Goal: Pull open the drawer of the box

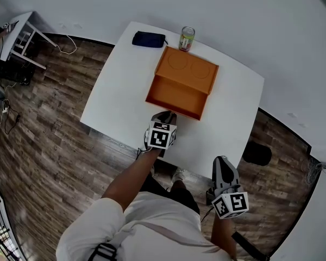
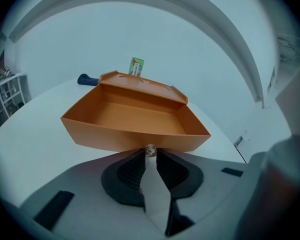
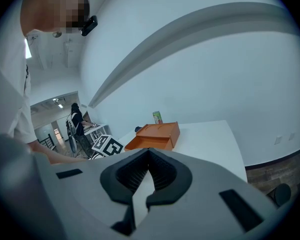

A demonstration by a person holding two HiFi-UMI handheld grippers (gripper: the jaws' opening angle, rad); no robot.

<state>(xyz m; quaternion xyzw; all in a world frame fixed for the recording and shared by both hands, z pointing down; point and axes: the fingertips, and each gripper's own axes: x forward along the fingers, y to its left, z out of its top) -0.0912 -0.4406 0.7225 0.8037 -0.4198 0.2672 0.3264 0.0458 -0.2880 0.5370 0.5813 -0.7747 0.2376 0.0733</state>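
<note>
An orange box (image 1: 187,69) lies on the white table (image 1: 119,91). Its drawer (image 1: 176,94) stands pulled out toward me, empty inside (image 2: 135,116). My left gripper (image 1: 165,115) is at the drawer's front wall, shut on the small knob (image 2: 150,150) between its pads. My right gripper (image 1: 221,162) hangs off the table's near edge by my right side, away from the box. Its jaws meet at the tips with nothing between them (image 3: 149,150). The right gripper view shows the box (image 3: 157,134) far off.
A green-labelled can (image 1: 187,38) stands just behind the box. A dark blue pouch (image 1: 149,39) lies at the table's far left corner. A white rack (image 1: 19,37) stands on the wood floor at the left. A dark round object (image 1: 257,153) sits on the floor at the right.
</note>
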